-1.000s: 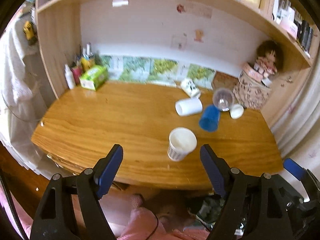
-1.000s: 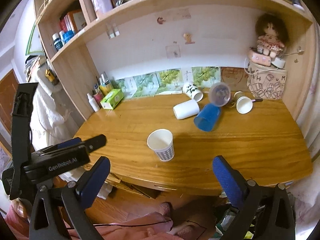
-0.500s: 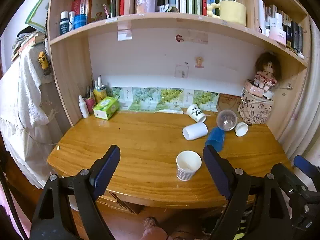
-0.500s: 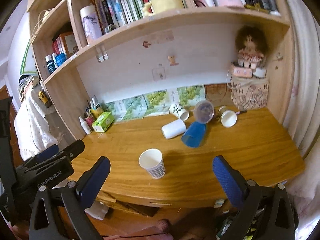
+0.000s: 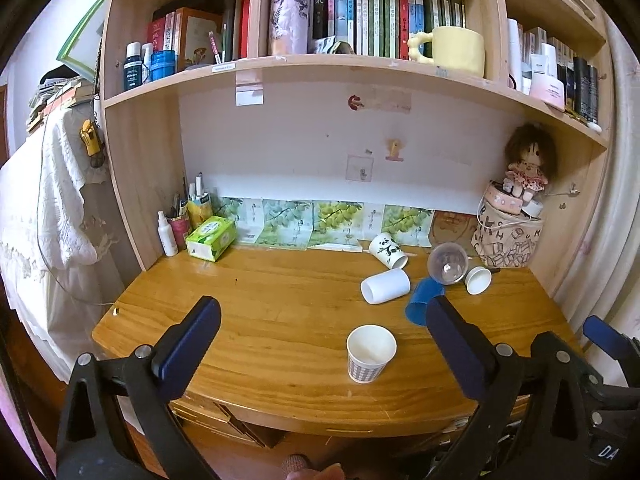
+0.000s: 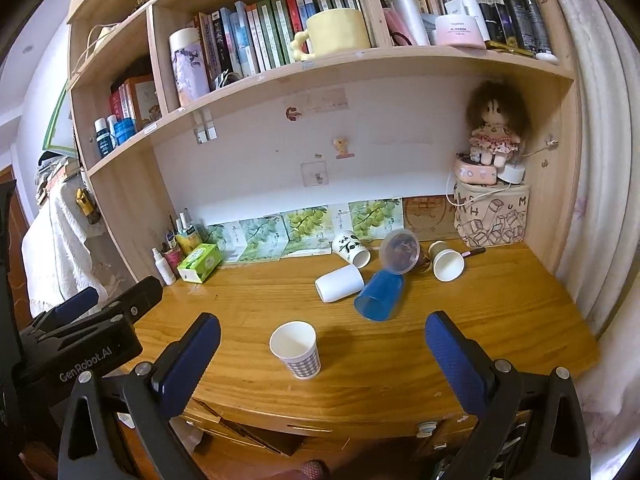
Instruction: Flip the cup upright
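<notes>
A checked paper cup [image 5: 370, 354] [image 6: 297, 350] stands upright near the desk's front edge. Behind it several cups lie on their sides: a white cup [image 5: 385, 287] [image 6: 338, 283], a blue cup [image 5: 423, 303] [image 6: 380, 294], a panda cup [image 5: 386, 251] [image 6: 351, 249], a clear cup [image 5: 447, 263] [image 6: 400, 256] and a small paper cup [image 5: 478, 280] [image 6: 447, 266]. My left gripper [image 5: 320, 344] is open and empty, held back over the front edge. My right gripper [image 6: 322, 350] is open and empty, also held back.
The wooden desk [image 5: 260, 320] [image 6: 500, 312] sits under bookshelves. A green tissue box [image 5: 211, 237] [image 6: 200, 263] and bottles stand at the back left. A doll on a patterned bag [image 5: 510, 236] [image 6: 494, 216] sits at the back right.
Both grippers have drawn back and tilted up, so the desk looks smaller and the bookshelves have come into view. The cups have not moved.
</notes>
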Demonstrator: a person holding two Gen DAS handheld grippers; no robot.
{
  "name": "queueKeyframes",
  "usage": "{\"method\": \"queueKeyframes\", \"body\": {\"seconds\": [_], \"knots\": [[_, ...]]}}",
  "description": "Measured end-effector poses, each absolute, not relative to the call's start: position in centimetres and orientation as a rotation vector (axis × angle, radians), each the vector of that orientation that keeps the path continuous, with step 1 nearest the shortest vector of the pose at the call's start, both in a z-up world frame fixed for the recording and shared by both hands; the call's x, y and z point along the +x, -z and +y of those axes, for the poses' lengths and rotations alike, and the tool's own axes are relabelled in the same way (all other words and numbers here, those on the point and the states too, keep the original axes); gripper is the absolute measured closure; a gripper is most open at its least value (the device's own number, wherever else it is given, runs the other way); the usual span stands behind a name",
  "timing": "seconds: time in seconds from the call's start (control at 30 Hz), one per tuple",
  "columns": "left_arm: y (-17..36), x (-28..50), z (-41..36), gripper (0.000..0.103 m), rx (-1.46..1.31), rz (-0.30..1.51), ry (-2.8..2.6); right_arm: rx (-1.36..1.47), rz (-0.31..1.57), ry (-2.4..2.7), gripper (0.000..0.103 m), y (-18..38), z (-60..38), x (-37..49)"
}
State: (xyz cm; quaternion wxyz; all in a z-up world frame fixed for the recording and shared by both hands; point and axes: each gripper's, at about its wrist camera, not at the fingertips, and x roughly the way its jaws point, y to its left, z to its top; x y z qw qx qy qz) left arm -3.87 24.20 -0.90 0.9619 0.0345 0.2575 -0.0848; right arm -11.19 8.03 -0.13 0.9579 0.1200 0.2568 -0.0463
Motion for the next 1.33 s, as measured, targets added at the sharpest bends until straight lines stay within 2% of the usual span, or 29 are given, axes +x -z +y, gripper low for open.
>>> {"method": "queueKeyframes", "body": {"seconds": [1.33], "knots": [[0.8,-3.9,23.8,0.001,0.099,0.477,0.176,0.266,0.557,0.094,0.000,0.8,8.2,-10.0]]}}
